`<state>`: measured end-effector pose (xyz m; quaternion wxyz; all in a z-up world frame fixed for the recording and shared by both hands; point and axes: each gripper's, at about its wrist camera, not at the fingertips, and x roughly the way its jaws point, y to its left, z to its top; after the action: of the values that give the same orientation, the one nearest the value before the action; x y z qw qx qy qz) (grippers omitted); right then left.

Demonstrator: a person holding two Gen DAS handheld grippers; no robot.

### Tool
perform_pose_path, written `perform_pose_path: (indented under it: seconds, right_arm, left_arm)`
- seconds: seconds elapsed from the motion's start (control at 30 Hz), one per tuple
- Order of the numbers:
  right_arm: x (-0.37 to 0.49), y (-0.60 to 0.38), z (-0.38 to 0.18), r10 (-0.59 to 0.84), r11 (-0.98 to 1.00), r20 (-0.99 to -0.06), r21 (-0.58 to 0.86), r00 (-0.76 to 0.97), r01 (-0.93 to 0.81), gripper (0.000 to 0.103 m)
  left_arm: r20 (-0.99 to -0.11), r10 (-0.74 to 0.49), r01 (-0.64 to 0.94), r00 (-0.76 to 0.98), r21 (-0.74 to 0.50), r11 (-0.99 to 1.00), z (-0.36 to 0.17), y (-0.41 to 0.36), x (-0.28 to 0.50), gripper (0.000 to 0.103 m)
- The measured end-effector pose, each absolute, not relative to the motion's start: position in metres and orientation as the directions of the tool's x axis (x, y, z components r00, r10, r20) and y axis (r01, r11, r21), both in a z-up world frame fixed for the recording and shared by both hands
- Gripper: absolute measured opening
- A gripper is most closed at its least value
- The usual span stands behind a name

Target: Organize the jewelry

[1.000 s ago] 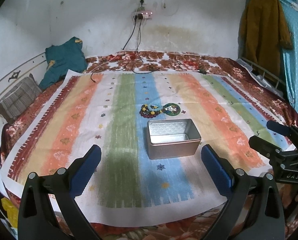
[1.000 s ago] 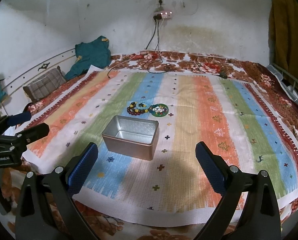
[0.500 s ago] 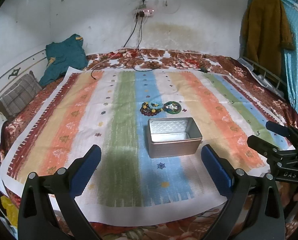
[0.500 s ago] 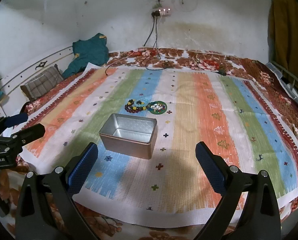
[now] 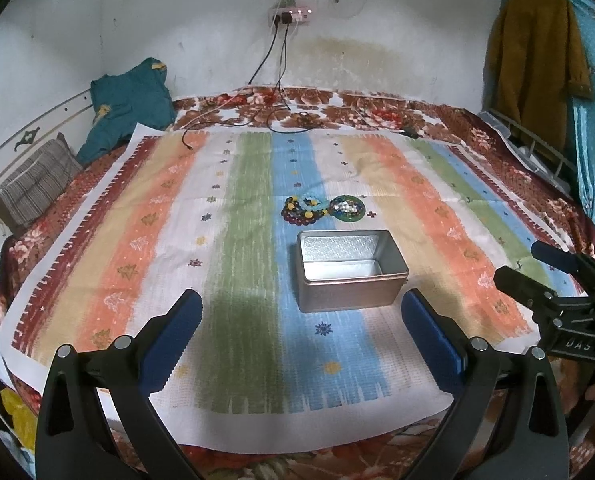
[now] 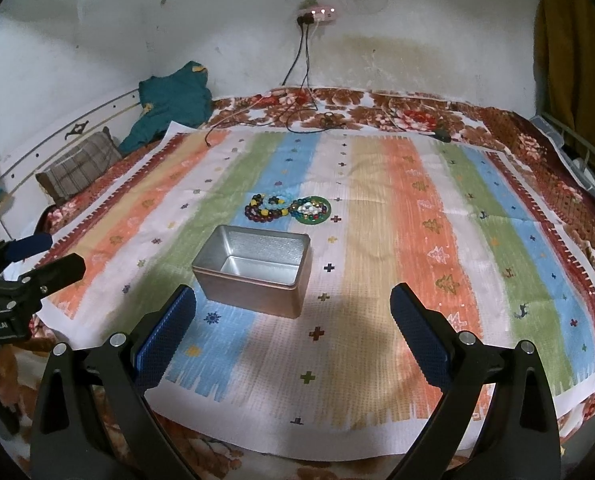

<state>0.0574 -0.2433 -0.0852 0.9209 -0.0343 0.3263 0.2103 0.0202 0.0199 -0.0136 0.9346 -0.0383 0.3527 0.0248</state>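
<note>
An empty silver metal tin [image 5: 351, 270] [image 6: 253, 270] stands on the striped cloth. Just behind it lie beaded bracelets [image 5: 302, 211] [image 6: 266, 208] and a green ring holding more beads [image 5: 348, 209] [image 6: 311, 210]. My left gripper [image 5: 301, 326] is open and empty, above the cloth's near part, short of the tin. My right gripper [image 6: 293, 320] is open and empty, just right of the tin's near side. Each gripper shows at the edge of the other's view, the right one [image 5: 537, 276] and the left one [image 6: 47, 254].
The striped cloth [image 5: 137, 240] covers a bed with a floral blanket [image 5: 377, 110]. A teal garment [image 5: 129, 108] and a plaid pillow [image 5: 33, 184] lie at the back left. Cables [image 5: 273, 116] hang from a wall socket. Clothes [image 5: 537, 44] hang at the right.
Both grippers have moved slightly forward and tilted, so the tin and beads sit a little lower in both views. Both stay open.
</note>
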Motion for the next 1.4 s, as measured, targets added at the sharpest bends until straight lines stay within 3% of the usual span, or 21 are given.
perform_pose_path:
  seconds: [1.4]
  right_arm:
    - [0.142, -0.207, -0.079, 0.333, 0.907, -0.689, 0.047, 0.644, -0.418, 0.099]
  left_arm:
    - [-0.714, 0.091, -0.141, 0.694, -0.01, 0.99, -0.005, 0.038, 0.124, 0.097]
